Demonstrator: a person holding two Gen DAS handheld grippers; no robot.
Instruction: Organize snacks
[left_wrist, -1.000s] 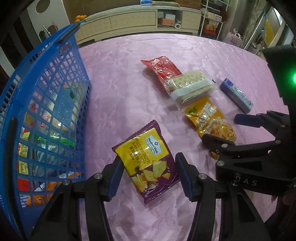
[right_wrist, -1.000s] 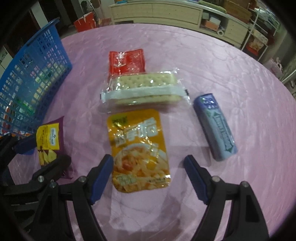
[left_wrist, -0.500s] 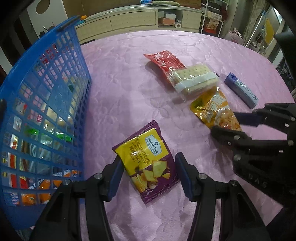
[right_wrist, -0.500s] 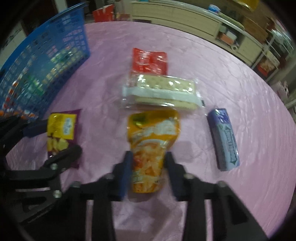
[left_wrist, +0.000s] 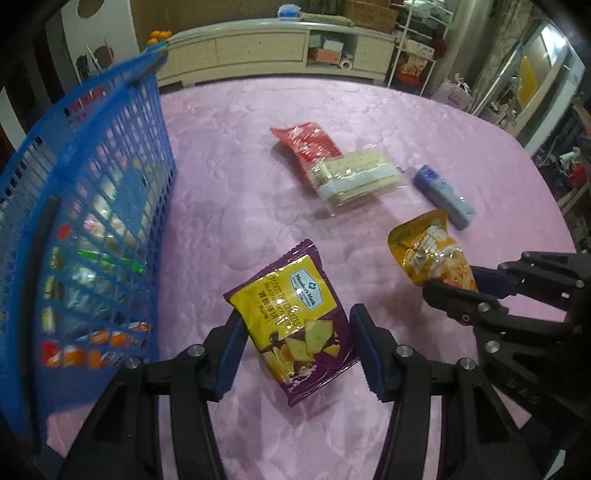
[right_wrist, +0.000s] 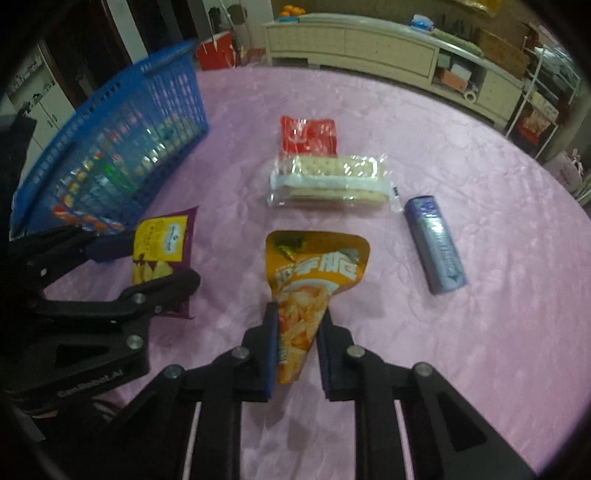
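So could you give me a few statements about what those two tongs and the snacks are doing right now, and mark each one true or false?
1. The right tongs are shut on the orange snack pouch. True.
2. The left tongs have squeezed the purple chip bag tight. False: their jaws stand open on either side of the bag.
3. The blue basket has no snacks in it. False: packets show through its mesh wall.
4. The cracker pack lies partly over the red packet. True.
5. The blue-grey tube is inside the basket. False: it lies on the pink tablecloth.
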